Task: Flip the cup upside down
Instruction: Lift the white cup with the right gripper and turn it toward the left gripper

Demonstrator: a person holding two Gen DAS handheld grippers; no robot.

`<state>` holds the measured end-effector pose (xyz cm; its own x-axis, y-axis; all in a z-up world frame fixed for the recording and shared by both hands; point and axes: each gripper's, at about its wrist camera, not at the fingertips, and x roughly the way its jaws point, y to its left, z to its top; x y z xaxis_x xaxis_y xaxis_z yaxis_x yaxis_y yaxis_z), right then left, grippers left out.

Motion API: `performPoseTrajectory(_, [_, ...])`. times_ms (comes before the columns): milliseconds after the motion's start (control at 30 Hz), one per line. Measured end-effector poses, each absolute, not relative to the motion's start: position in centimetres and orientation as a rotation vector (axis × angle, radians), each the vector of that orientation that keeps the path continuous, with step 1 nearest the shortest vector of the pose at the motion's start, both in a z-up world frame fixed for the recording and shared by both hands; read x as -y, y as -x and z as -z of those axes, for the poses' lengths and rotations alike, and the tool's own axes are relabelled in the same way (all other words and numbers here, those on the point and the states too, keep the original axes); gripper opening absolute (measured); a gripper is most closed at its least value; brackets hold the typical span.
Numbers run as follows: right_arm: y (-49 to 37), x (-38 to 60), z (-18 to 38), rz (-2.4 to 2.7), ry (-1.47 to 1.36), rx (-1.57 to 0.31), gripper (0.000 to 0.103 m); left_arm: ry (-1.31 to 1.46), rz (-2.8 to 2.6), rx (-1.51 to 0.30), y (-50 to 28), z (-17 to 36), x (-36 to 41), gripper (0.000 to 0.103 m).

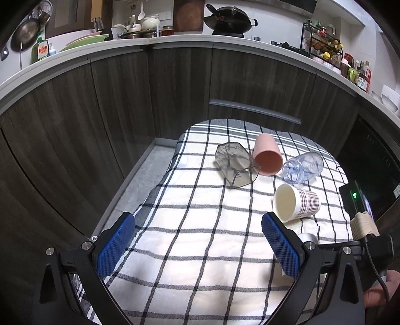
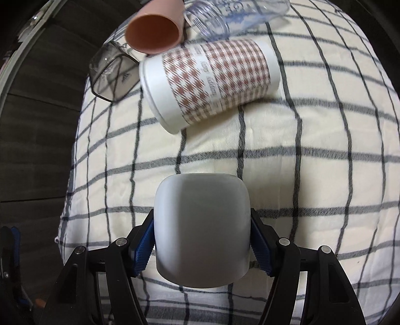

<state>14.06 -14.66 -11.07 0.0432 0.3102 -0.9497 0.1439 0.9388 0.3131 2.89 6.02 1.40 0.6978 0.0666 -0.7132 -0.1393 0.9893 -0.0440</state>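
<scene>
My right gripper (image 2: 202,247) is shut on a plain white cup (image 2: 202,230), its blue pads pressed on both sides; the closed base points away from me, above the checked cloth (image 2: 312,140). A little of this cup (image 1: 308,237) shows in the left wrist view behind the right finger. My left gripper (image 1: 197,242) is open and empty over the near part of the cloth (image 1: 200,250). A houndstooth paper cup (image 1: 295,202) (image 2: 210,87) lies on its side ahead.
A pink cup (image 1: 267,156) (image 2: 155,30), a smoky clear cup (image 1: 233,162) (image 2: 112,72) and a clear jar (image 1: 303,167) (image 2: 235,15) lie on their sides at the cloth's far end. Dark cabinet fronts (image 1: 150,100) stand behind. A phone (image 1: 360,200) sits at right.
</scene>
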Motion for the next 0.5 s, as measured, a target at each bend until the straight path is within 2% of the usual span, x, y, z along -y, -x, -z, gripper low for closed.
performPoseTrajectory(167, [-14.0,14.2,11.0,-0.124,-0.343,-1.524,0.068,0.102,-0.108,-0.792,-2.7,-1.2,-6.0,0.103])
performPoseTrajectory(300, [-13.9,14.7,10.7,-0.109,-0.357,-1.507,0.081,0.101,-0.106,-0.787,-2.7,-1.5,-6.0,0.103])
performPoseTrajectory(500, [-13.7,15.5,9.3,-0.121,-0.374,-1.458,0.082,0.086,-0.088,-0.786,-2.6,-1.9,-5.2,0.103])
